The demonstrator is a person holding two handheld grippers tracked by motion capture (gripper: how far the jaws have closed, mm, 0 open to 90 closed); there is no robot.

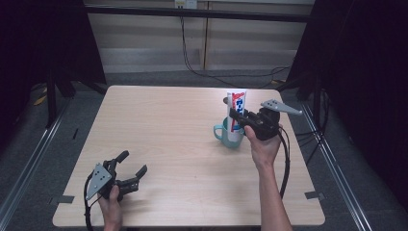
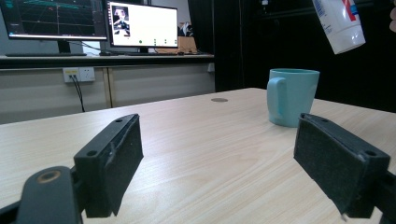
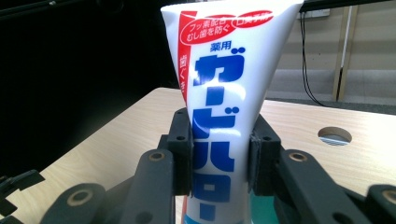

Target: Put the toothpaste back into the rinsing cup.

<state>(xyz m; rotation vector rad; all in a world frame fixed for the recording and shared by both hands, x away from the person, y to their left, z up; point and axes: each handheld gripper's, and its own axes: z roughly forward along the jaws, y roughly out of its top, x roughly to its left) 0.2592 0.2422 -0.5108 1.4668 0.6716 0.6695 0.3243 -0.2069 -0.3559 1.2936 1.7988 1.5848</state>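
Note:
A white toothpaste tube (image 1: 236,108) with blue and red lettering stands upright over a teal mug (image 1: 226,135) at the table's right. My right gripper (image 1: 239,119) is shut on the tube (image 3: 219,116), both pads pressing its sides. In the left gripper view the tube's lower end (image 2: 340,25) hangs above the mug (image 2: 292,96), apart from its rim. My left gripper (image 1: 133,165) rests near the table's front left corner, open, with nothing between its jaws (image 2: 217,168).
The light wooden table (image 1: 163,130) has a small round hole (image 3: 334,136) near its far right side. Cables run along the floor beyond the table. Monitors (image 2: 142,24) stand on a desk in the left gripper view.

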